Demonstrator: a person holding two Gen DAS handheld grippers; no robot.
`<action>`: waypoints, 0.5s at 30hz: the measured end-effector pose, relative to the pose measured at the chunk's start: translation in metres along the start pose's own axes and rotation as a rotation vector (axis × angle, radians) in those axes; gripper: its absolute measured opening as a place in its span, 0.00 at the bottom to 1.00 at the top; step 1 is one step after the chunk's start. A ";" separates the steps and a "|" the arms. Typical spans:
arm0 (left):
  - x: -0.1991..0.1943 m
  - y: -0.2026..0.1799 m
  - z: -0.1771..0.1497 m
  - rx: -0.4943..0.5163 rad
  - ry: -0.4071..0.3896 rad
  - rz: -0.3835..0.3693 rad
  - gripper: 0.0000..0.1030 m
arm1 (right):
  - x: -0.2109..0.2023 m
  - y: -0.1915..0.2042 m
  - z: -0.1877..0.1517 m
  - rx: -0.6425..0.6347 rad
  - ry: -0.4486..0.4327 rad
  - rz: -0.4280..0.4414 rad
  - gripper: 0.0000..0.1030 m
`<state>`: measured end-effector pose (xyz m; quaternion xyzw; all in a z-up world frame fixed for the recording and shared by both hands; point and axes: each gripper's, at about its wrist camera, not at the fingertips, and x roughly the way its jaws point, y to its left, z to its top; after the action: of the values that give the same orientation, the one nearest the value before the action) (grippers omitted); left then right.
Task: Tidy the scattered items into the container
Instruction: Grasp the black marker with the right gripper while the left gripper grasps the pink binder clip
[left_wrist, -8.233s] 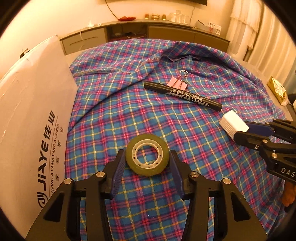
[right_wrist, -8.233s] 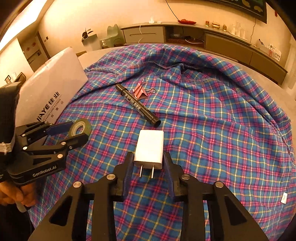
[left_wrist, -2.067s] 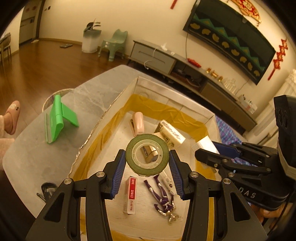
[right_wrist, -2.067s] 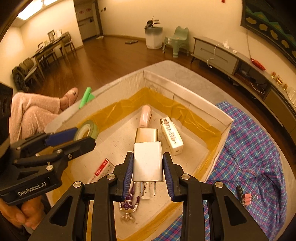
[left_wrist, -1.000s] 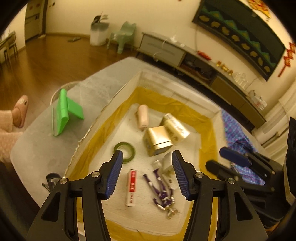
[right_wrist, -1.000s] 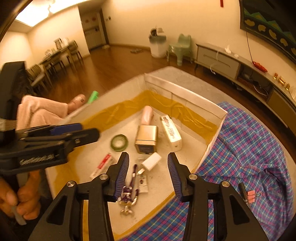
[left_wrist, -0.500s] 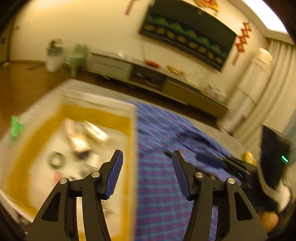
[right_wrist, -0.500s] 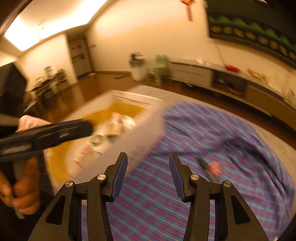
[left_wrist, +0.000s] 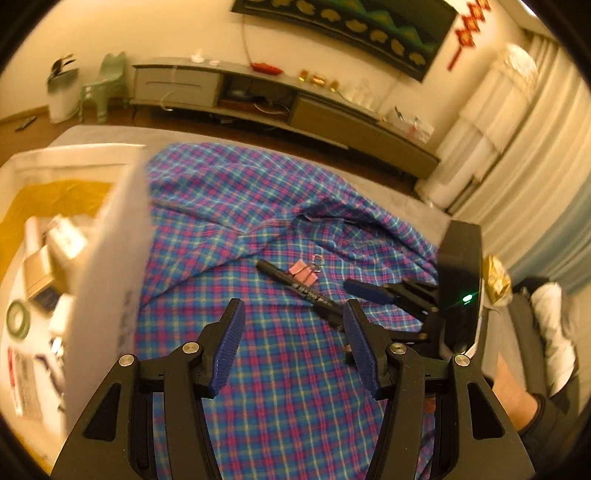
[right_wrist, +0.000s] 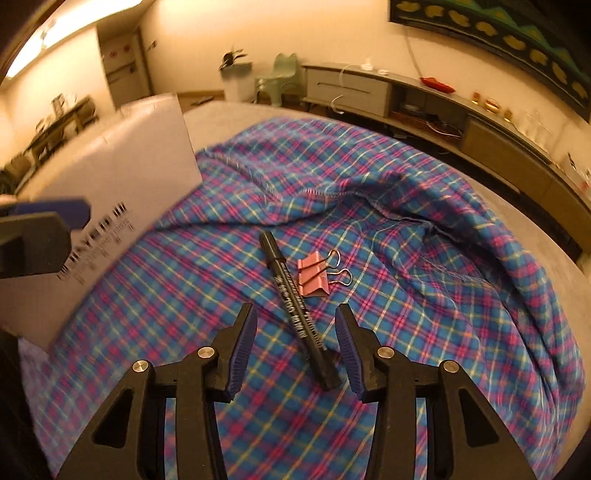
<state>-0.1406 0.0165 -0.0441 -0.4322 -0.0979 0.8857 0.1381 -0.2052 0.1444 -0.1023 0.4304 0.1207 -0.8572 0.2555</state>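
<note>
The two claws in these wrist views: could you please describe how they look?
Both the left claw and the right claw are black angular frames with silver screws and ribbed blue finger pads. The right unit's boxy black body shows a small green light.

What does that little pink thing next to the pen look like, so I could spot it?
Find the plaid cloth spread over the table. Near its middle lies a black marker; the binder clip lies against its far side. It is the only pink item there, with two wire loop handles.
</note>
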 end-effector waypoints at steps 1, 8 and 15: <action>0.008 -0.005 0.002 0.026 0.007 0.012 0.57 | 0.007 -0.001 -0.001 -0.014 0.011 0.006 0.26; 0.063 -0.026 0.011 0.197 0.045 0.088 0.57 | 0.001 -0.009 -0.018 0.001 0.055 0.109 0.14; 0.100 -0.038 0.013 0.281 0.052 0.061 0.57 | -0.044 -0.032 -0.073 0.081 0.150 0.141 0.14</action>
<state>-0.2033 0.0849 -0.0985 -0.4342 0.0439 0.8830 0.1726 -0.1516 0.2174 -0.1108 0.5107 0.0740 -0.8068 0.2878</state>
